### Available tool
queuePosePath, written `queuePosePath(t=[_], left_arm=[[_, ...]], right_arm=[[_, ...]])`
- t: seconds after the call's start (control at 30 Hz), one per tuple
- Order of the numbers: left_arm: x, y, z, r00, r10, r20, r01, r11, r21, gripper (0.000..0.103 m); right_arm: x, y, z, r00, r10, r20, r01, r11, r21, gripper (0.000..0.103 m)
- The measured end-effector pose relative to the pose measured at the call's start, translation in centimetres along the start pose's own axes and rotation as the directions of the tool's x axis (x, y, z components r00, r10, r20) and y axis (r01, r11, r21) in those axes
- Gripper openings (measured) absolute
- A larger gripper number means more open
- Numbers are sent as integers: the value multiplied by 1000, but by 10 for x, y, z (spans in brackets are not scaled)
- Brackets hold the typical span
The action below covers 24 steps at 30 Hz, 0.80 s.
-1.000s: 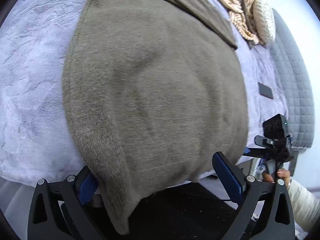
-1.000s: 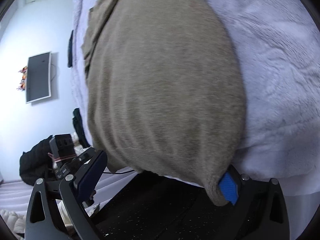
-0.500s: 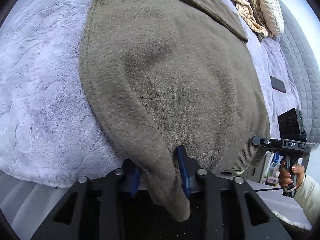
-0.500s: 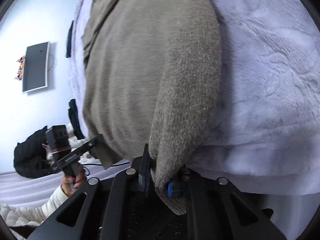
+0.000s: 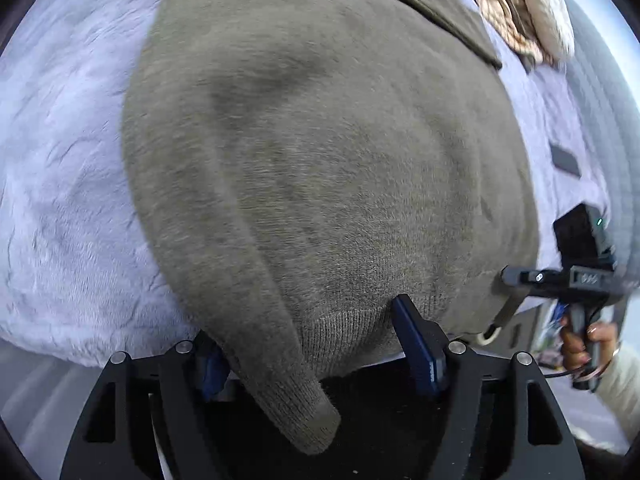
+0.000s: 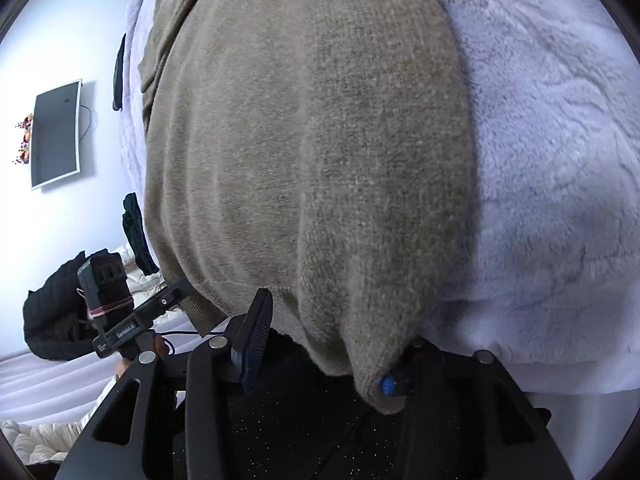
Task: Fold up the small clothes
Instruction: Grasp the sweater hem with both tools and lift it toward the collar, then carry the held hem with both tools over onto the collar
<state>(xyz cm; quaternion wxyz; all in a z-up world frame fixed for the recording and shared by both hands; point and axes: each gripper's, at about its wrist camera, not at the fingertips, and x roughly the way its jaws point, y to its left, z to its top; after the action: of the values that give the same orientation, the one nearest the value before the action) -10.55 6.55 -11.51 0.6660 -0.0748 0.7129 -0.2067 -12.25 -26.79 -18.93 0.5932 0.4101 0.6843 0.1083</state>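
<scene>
Two grippers sit at the lower edge of each frame, at the near hem of our olive sweater (image 5: 328, 184), which lies spread on the lilac blanket (image 5: 60, 208) of the bed. Left gripper (image 5: 316, 344) fingers have just been reopening, sleeve cuff loose between them. Right gripper (image 6: 320, 344) fingers likewise parting, the other cuff between them, ungripped.

right gripper (image 6: 320, 344) — just reopened | sweater (image 6: 304, 152) hem between jaws — blanket (image 6: 560, 160)
</scene>
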Motion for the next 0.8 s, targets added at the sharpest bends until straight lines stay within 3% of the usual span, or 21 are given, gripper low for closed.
queuePosePath(t=[0.03,0.07,0.1,0.17,0.23,0.43,0.63,0.8], left_arm=[[1,-2,0,1000,11,1,-11,1000,9,72],[-1,-3,0,1000,7,6,-7,1000,12,63],[-5,-1,0,1000,-3,15,3,1000,13,56],[-11,6,0,1000,-22,18,22,1000,3,34],[-17,15,1,997,-72,18,72,997,-24,24],[-36,26,4,979,-197,62,202,975,-97,23],[-66,19,28,931,-312,189,339,931,-135,23],[-75,8,63,917,-315,244,349,930,-113,23]], right_arm=[[2,1,1,1000,1,0,-1,1000,1,45],[2,2,1,1000,5,5,-5,1000,-3,27],[0,4,1,1000,23,10,-23,1000,-10,17],[-4,8,0,998,57,25,-56,998,-21,16],[-9,12,-2,995,97,39,-96,995,-29,16],[-34,30,1,967,238,96,-234,971,-49,15],[-60,57,16,939,315,138,-303,948,-102,15],[-79,86,40,925,344,164,-321,935,-148,14]])
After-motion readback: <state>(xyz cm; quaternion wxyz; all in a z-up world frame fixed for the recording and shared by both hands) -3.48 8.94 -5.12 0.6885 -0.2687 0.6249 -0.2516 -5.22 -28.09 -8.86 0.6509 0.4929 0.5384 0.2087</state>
